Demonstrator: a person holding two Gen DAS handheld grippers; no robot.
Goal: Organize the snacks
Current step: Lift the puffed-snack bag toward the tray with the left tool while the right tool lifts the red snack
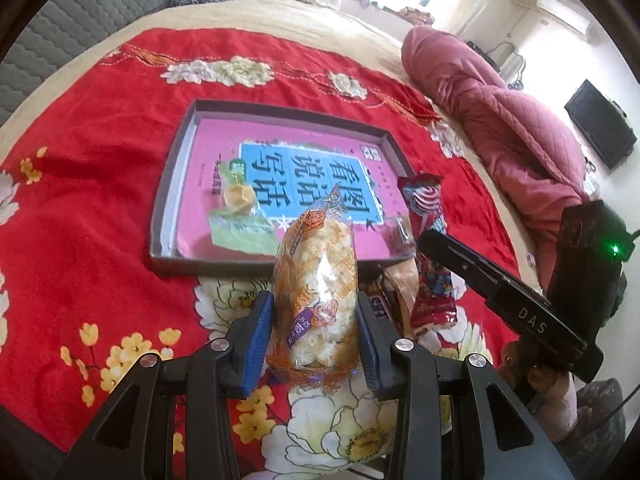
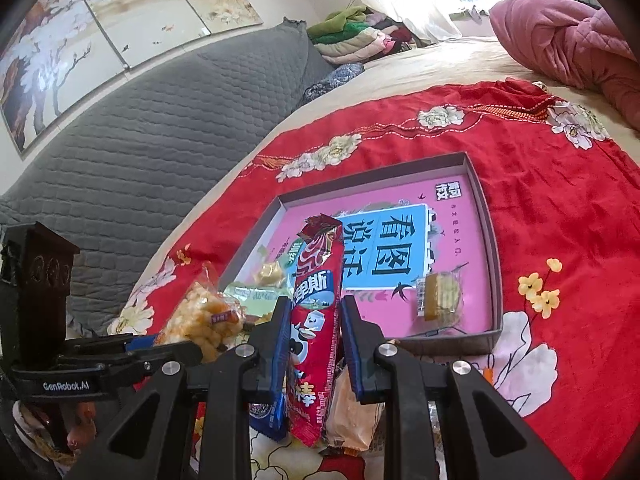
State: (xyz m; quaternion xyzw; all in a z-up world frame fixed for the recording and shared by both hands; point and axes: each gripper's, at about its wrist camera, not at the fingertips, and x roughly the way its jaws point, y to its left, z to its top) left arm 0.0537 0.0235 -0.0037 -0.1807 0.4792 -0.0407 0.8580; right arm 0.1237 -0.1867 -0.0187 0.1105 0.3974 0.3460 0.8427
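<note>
My left gripper (image 1: pixel 314 308) is shut on a clear bag of puffed rice snacks (image 1: pixel 316 280), held upright above the red cloth; the same puffed rice bag (image 2: pixel 204 316) shows at the left of the right wrist view. My right gripper (image 2: pixel 314 316) is shut on a long red snack stick pack (image 2: pixel 316 304), also seen as the red pack (image 1: pixel 426 216) in the left wrist view. A shallow grey box (image 1: pixel 176 148) with a pink book lining it holds a green-wrapped snack (image 1: pixel 240 208) and a small wrapped cake (image 2: pixel 440 296).
More packets lie on the red flowered cloth (image 1: pixel 100 128) just before the box: a blue one (image 2: pixel 268 416) and a pale orange one (image 2: pixel 352 416). A pink quilt (image 1: pixel 500 120) is bunched at the right. A grey padded headboard (image 2: pixel 140 140) stands behind the bed.
</note>
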